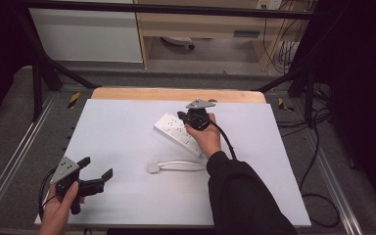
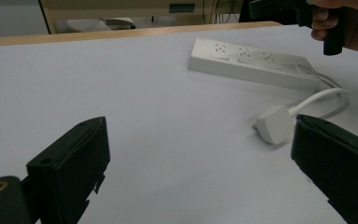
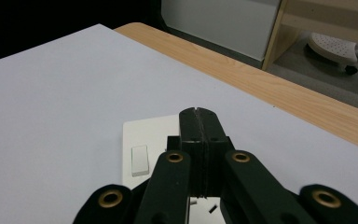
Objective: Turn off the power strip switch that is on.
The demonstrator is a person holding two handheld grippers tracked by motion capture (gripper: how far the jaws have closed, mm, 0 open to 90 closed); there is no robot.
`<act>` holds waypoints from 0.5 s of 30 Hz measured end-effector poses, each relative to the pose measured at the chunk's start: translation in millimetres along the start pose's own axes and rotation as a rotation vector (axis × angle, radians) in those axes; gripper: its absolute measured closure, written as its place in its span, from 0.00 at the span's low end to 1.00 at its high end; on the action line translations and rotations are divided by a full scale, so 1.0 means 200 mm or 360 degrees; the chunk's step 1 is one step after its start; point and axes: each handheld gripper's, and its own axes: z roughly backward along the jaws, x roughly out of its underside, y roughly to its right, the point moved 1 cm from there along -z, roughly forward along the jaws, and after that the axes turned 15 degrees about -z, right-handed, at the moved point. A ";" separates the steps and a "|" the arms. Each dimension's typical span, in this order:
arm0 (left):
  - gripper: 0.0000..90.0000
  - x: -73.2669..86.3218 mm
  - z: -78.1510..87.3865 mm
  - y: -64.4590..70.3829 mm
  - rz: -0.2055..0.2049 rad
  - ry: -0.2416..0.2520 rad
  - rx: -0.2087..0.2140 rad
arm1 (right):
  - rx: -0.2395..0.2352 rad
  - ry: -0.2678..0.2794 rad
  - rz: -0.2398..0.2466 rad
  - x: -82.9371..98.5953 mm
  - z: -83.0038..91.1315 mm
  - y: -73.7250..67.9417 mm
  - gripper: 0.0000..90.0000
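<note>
White power strip (image 1: 180,133) lies diagonally near the middle of the desk (image 1: 122,147), on the white sheet that covers it. Its white cable (image 1: 183,165) loops back toward the person and ends in a white plug (image 1: 153,167), which lies flat on the desk just in front of the strip, unplugged.

Right gripper (image 1: 182,115) is over the far end of the strip, held in the right hand (image 1: 204,134). Jaws clenched together, nothing between them. In the right gripper view the closed jaw tips sit above the strip's end with the rocker switch (image 3: 139,160) just left of them; can't tell if the tips touch the strip or hover.

Left gripper (image 1: 97,167) is at the near left corner of the desk, well apart from strip and plug, held in the left hand (image 1: 61,208). Jaws spread wide, released, holding nothing. In the left gripper view both black jaws frame bare desk, with the plug (image 2: 273,123) and strip (image 2: 251,64) beyond, toward the right.

Wooden desk edge (image 1: 176,94) shows at the far side.
</note>
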 end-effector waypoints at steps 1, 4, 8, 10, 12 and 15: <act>0.05 0.00 0.00 0.00 0.0000 0.0000 0.0000 | 0.0002 -0.0004 0.0002 0.00 0.00 0.00 1.00; 0.05 0.00 0.00 0.00 0.0000 0.0000 0.0000 | 0.0011 -0.0022 0.0007 0.01 -0.01 0.00 1.00; 0.05 0.00 0.00 0.00 0.0001 -0.0001 -0.0002 | 0.0013 -0.0043 0.0008 0.02 -0.03 0.00 1.00; 0.05 0.00 0.00 0.00 -0.0001 -0.0001 -0.0001 | 0.0010 -0.0048 0.0004 0.03 -0.03 0.00 1.00; 0.05 0.00 0.00 0.00 0.0001 0.0000 -0.0001 | 0.0007 -0.0060 0.0011 0.03 -0.03 0.00 1.00; 0.05 0.00 0.00 0.00 -0.0003 0.0002 -0.0003 | 0.0009 -0.0087 0.0007 0.04 -0.04 -0.01 1.00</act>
